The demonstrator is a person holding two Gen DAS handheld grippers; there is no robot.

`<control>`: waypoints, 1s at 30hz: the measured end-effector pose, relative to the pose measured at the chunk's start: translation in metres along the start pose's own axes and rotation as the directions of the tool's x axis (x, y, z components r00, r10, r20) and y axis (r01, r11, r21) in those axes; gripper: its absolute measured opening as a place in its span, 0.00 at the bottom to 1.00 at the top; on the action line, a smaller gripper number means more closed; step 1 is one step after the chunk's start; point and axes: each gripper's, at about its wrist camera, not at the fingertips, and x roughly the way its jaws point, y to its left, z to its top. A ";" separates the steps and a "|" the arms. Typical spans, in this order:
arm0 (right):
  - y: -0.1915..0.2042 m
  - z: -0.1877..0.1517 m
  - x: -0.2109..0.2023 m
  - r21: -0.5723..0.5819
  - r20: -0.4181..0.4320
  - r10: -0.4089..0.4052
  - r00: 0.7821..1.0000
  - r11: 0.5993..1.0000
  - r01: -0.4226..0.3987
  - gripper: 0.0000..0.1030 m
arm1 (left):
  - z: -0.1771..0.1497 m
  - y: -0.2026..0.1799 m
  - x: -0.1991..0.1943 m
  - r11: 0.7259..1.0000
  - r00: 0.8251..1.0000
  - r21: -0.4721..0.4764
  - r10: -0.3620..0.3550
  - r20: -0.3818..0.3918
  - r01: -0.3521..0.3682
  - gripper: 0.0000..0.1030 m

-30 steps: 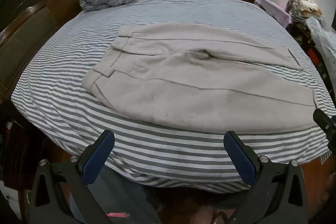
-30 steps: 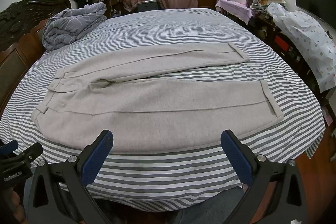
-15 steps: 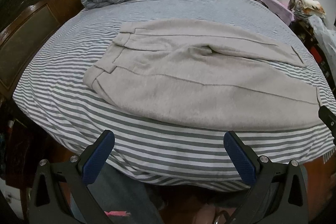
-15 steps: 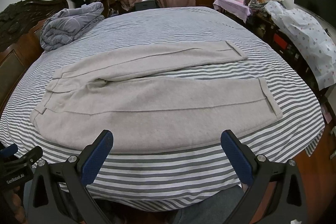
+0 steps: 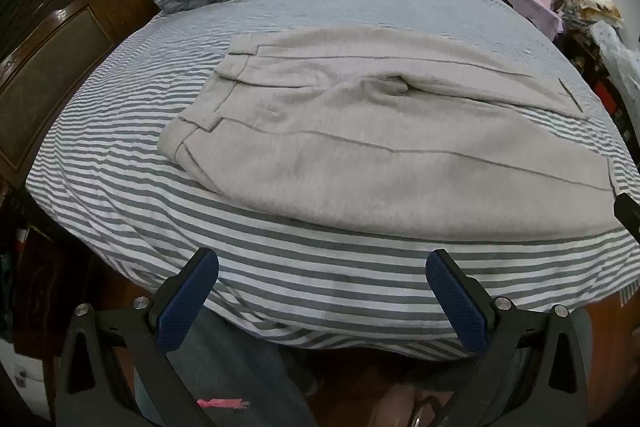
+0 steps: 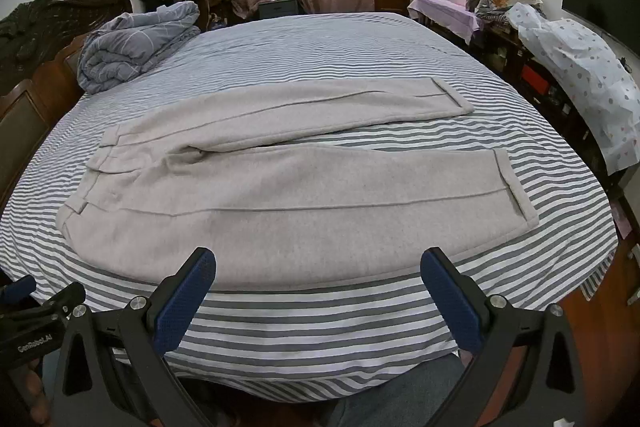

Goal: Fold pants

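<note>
Light grey pants [image 5: 360, 147] lie flat on the striped bed, waistband to the left, both legs stretching right and spread apart, as the right wrist view [image 6: 280, 195] shows. The leg cuffs [image 6: 512, 187] lie near the bed's right side. My left gripper [image 5: 322, 291] is open and empty, hovering over the near bed edge below the waist end. My right gripper [image 6: 318, 287] is open and empty, just short of the near leg's lower hem. The left gripper's body shows at the left edge of the right wrist view [image 6: 36, 315].
A folded blue-grey duvet [image 6: 132, 47] lies at the far left of the striped bedsheet [image 6: 320, 315]. A dark wooden headboard [image 5: 52, 39] runs along the left. Cluttered furniture with covered items [image 6: 580, 75] stands to the right. My legs are below the near bed edge.
Both grippers have moved slightly away from the pants and upward; the pants sit a little farther away in both views. The pants have not moved and both grippers remain open.
</note>
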 end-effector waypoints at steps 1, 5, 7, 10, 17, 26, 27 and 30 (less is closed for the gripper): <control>0.001 0.000 0.000 -0.001 0.000 -0.001 1.000 1.000 0.001 0.98 | 0.000 0.000 0.001 1.000 1.000 0.001 0.001 -0.002 -0.001 1.00; 0.002 -0.001 0.001 -0.010 -0.001 -0.001 1.000 1.000 0.001 0.98 | -0.001 0.001 0.005 1.000 1.000 0.003 0.005 -0.007 -0.005 1.00; 0.004 -0.001 0.001 -0.018 0.000 -0.004 1.000 1.000 0.004 0.98 | -0.002 0.001 0.005 1.000 1.000 0.012 0.009 0.002 -0.009 1.00; 0.006 -0.002 0.002 -0.024 -0.001 -0.007 1.000 1.000 0.007 0.98 | -0.003 -0.001 0.006 1.000 1.000 0.026 0.010 0.009 -0.011 1.00; 0.006 -0.003 0.003 -0.032 -0.005 0.000 1.000 0.999 0.000 0.98 | -0.007 -0.012 0.012 0.995 1.000 0.102 -0.011 0.003 0.010 1.00; 0.010 -0.003 0.007 -0.057 -0.015 0.020 1.000 0.998 -0.021 0.98 | 0.002 -0.006 0.018 0.994 0.999 0.098 -0.039 -0.010 0.040 1.00; 0.011 -0.003 0.009 -0.063 -0.017 0.021 1.000 0.998 -0.022 0.98 | 0.006 -0.002 0.019 0.995 0.999 0.094 -0.036 -0.005 0.036 1.00; 0.012 0.001 0.013 -0.075 -0.024 0.031 0.999 0.997 -0.033 0.98 | 0.020 0.010 0.022 0.996 1.000 0.089 -0.012 0.010 0.011 1.00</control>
